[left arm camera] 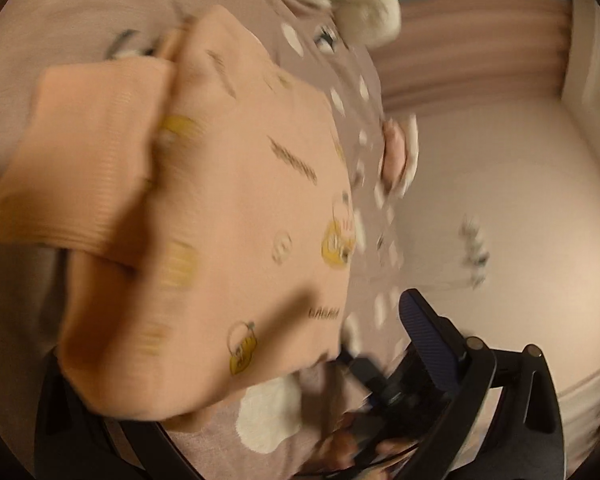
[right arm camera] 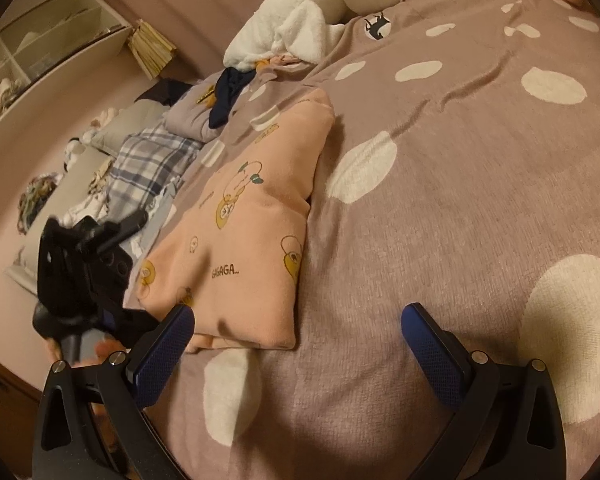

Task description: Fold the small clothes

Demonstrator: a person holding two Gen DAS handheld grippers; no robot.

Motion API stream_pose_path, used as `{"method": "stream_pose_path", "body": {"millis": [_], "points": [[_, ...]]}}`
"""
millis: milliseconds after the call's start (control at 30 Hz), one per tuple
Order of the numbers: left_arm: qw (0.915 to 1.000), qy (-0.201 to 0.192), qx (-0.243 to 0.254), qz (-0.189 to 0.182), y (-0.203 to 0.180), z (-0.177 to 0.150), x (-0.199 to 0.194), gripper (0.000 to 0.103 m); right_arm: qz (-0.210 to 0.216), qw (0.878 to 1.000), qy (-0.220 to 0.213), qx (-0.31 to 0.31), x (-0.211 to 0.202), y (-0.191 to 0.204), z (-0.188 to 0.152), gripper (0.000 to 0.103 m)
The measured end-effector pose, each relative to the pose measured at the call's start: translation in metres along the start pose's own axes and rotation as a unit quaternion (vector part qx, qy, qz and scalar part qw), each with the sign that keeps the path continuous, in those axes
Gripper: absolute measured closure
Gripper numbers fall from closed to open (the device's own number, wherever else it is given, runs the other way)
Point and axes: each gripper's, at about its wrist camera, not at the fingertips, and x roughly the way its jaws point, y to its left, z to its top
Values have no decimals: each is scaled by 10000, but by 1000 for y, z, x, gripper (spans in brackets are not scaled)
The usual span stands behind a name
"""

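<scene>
Looking along our right claw [right arm camera: 296, 340], we see its two blue-padded fingers spread wide with nothing between them, hovering over a mauve bedspread [right arm camera: 460, 200] dotted with white spots. The peach garment [right arm camera: 252, 248], printed with small bear figures and the word "GAGAGA...", lies on that bedspread in a folded bundle, its near corner just beside our right claw's left finger. Our left claw [right arm camera: 80, 264] shows in the right wrist view as a black body at the garment's left edge, close to the cloth; from there we cannot tell how its fingers stand. In the left wrist view the picture is smeared by motion: the peach garment [left arm camera: 204, 216] fills most of the frame and drapes over the left finger, hiding it, while the right finger [left arm camera: 424, 332] stands bare beside the cloth's edge, so we cannot tell whether this claw pinches the garment or merely lies under it. A ribbed cuff [left arm camera: 84, 168] of the garment folds across its upper left part. Beyond the garment a white plush item [right arm camera: 316, 12] rests near the top of the bed, and a plaid cloth [right arm camera: 152, 164] with other loose clothes sits off the bedspread's left side, below a pale shelf unit [right arm camera: 48, 40].
</scene>
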Motion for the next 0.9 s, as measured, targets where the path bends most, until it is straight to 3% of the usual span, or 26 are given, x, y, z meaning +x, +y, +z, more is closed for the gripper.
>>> {"method": "stream_pose_path", "body": {"millis": [133,233,300,367,433,533,667,800,900], "points": [[9993,-132,229,274,-3,-7,1,6,51,9997,-32,256,-3,-1,2,0],[9991,-191,-56,375,9,-6,-5,29,-6,9998,-6,188,-1,1,2,0],[9979,-191,-442,433,25,-4,-10,54,2,9996,16,279,-2,1,4,0],[9970,-170,-671,343,36,-2,-12,62,53,9988,180,457,1,0,13,0],[9971,-142,-701,242,39,-3,-16,62,263,9967,401,656,6,-1,25,0],[9980,-124,-484,379,31,-5,-16,58,1119,9863,501,1104,17,-8,48,0],[9987,-98,-375,323,24,-6,-14,44,1599,9715,700,1604,50,-12,77,0],[9987,-89,-317,392,24,-6,-13,48,1221,9683,1115,1870,90,-14,88,0],[9977,-45,-306,606,22,-3,-9,56,981,9778,1193,1413,105,0,97,0]]}}
